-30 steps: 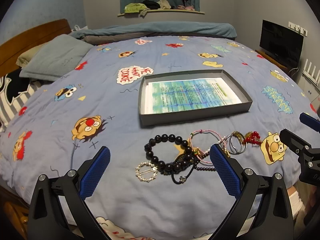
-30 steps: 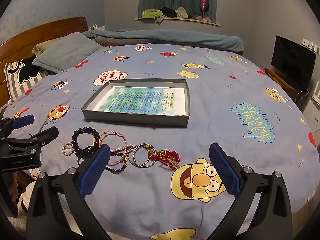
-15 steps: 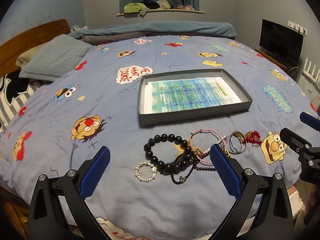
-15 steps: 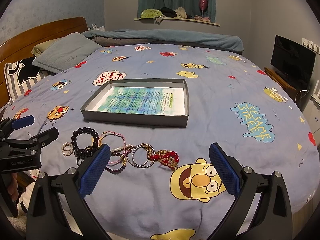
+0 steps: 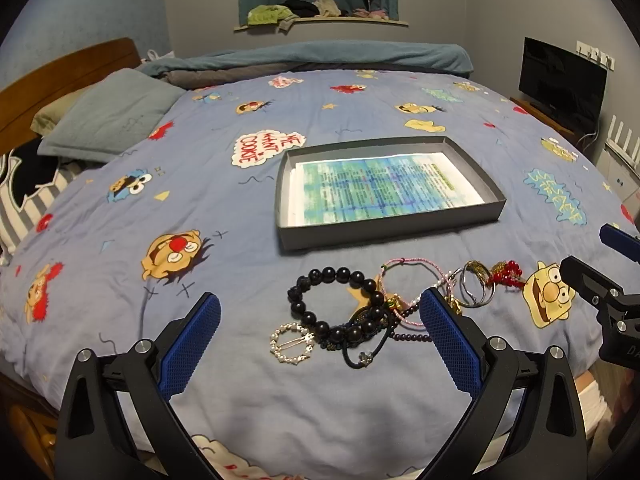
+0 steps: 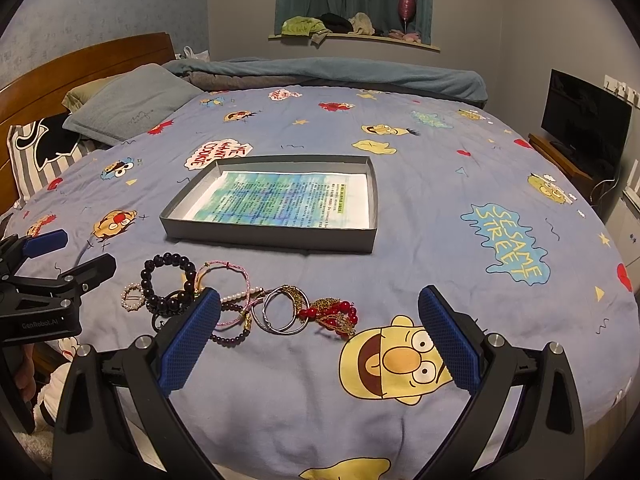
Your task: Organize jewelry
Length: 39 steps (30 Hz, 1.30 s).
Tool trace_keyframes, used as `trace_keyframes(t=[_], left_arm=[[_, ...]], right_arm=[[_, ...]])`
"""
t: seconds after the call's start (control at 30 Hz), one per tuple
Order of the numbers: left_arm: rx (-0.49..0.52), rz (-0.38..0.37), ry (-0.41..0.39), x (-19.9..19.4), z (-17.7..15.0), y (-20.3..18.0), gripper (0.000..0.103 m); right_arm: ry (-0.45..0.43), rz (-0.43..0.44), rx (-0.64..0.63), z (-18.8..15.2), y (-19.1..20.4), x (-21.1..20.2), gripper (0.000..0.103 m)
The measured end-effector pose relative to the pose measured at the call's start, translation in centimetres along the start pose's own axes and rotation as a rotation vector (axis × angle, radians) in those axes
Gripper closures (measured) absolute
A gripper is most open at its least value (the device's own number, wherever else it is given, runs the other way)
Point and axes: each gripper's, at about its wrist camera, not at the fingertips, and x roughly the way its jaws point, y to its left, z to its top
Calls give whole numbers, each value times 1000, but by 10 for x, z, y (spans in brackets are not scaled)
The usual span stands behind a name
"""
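Left wrist view: the left gripper point(image 5: 320, 320) hangs over the near edge of the bed point(image 5: 120, 208) with its jaws spread wide and nothing between them. Just ahead lies the jewelry, heaped and partly tangled: a black bead bracelet point(image 5: 334, 300), a small pearl ring brooch point(image 5: 292, 343), a pink cord bracelet point(image 5: 412, 280), a dark hair tie point(image 5: 362, 354), silver bangles point(image 5: 474, 290) and a red bead piece point(image 5: 507, 273). Beyond the heap sits the grey tray point(image 5: 384, 229), lined with a printed sheet and holding no jewelry at all. By my reading the sorting has not begun; every piece is yet to be lifted out and laid in the tray. At the right edge a tip of the other tool shows.

Right wrist view: the right gripper point(image 6: 318, 334) is likewise wide apart and empty, poised above the bangles and the red beads, which lie clear of the tangle here. This angle separates the right end of the heap far better, and shows a purple bead strand point(image 6: 230, 338) beside the left finger. It also shows the left tool from the side, jaws parted. The brooch and hair tie read better from the left wrist.
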Motion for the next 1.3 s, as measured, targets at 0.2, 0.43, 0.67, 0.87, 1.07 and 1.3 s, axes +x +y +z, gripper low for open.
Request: trace_keyframes(t=[0.2, 0.43, 0.67, 0.87, 1.07, 1.3], left_arm=[[0, -1, 1, 0, 0, 0, 4], [3, -1, 5, 4, -1, -1, 4], [4, -2, 8, 5, -1, -1, 4], [14, -8, 19, 15, -3, -1, 4], [28, -56, -6, 25, -5, 3, 4], [28, -67, 13, 55, -7, 21, 4]], right_arm=[[4, -1, -1, -2, -1, 2, 5], [9, -1, -1, -2, -1, 3, 5], [12, -2, 0, -2, 0, 6, 5], [25, 0, 3, -3, 0, 13, 5], [46, 9, 18, -5, -6, 24, 5], [82, 59, 45, -11, -20, 46, 5]])
